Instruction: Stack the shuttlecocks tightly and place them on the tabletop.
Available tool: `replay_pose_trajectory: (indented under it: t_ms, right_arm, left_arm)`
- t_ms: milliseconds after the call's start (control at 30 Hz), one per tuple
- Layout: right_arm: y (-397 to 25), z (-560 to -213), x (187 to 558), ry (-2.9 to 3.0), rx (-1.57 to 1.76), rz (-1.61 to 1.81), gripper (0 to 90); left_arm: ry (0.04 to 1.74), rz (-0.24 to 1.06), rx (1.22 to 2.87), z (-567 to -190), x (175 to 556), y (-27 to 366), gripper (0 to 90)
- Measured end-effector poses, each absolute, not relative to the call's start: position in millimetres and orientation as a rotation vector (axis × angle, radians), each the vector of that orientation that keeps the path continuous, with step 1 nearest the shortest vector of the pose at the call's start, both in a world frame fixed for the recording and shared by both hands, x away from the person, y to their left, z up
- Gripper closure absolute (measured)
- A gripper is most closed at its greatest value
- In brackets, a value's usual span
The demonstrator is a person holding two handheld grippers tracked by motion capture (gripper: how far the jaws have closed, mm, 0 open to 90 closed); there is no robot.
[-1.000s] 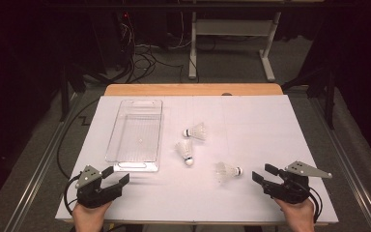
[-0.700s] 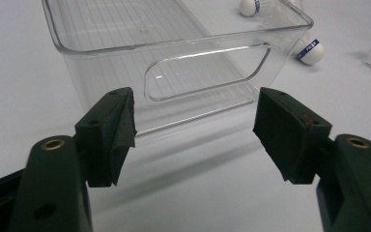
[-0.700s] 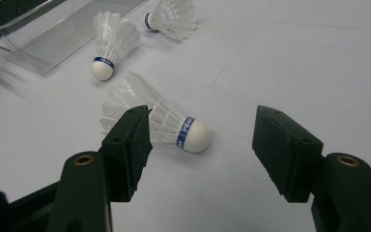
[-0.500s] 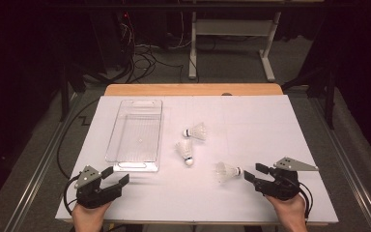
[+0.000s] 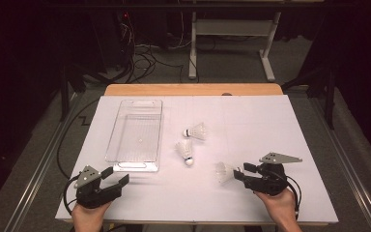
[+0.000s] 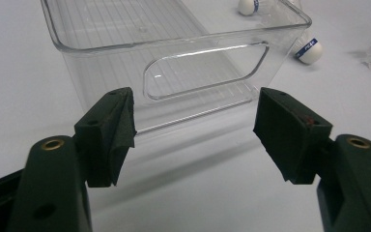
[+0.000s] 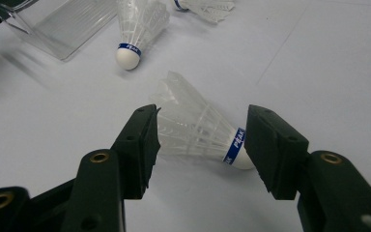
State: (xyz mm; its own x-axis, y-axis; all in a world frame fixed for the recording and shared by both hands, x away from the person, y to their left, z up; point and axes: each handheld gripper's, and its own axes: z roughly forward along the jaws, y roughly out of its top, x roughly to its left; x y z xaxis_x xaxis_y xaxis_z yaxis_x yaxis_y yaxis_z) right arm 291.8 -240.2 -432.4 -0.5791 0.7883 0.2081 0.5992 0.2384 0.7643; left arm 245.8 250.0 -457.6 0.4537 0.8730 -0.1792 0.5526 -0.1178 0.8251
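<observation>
Shuttlecock [image 7: 198, 130] lies between spread right gripper [image 7: 200, 140] jaws, untouched.

Looks like a lab or test room I'm in: bench [image 5: 270, 121] covered with plain white sheet, dark surroundings, loose cables [image 5: 142, 55] bundled on grey floor at upper centre, metal-legged stand [image 5: 232, 43] behind, rails along both frame edges.

We see a surface [image 5: 270, 121] covered in white, its wooden edge showing at the far side. Beyond it, on the grey floor [image 5: 232, 72], lie tangled black cables [image 5: 142, 55] and the white legs of 1 other table [image 5: 232, 36].
</observation>
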Motion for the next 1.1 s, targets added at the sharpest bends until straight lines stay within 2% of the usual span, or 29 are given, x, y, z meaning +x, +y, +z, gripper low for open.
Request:
replay_pose_trajectory:
  t_ms: [400, 1100]
  right_arm:
    - [-226.8, -423.2, 299.4, 2.352, 1.314, 1.191, 49.0]
    - [-194.8, -416.4, 317.6, 2.442, 1.288, 1.046, 47.2]
  left_arm:
    - [1.215, 0.44, 1.792, -457.2, 245.5, 250.6, 31.6]
    - [1.212, 0.438, 1.785, -456.8, 244.9, 251.1, 31.8]
